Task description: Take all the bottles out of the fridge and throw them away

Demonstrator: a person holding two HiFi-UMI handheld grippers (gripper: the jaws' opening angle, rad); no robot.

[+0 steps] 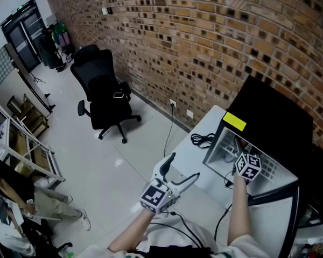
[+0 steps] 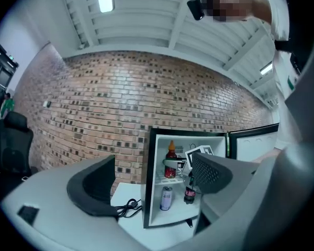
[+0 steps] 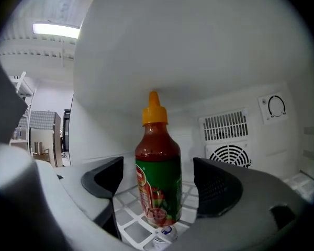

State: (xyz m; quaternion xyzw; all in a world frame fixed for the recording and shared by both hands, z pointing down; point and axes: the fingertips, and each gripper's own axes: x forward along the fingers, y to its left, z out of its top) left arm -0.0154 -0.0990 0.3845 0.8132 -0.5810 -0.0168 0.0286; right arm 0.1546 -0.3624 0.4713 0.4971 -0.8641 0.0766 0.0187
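Red sauce bottle upright on fridge wire shelf, long axis vertical, standing between right tongs. These are spread wide, pads clear of it. Left tongs open, empty, well back.

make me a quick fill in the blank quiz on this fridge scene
The right gripper, jaws ___, flanks the sauce bottle without touching it. That bottle stands on the fridge's ___ shelf. Below, a ___ stands beside the dark bottle. The left gripper holds ___.
Missing: open; upper; can; nothing.
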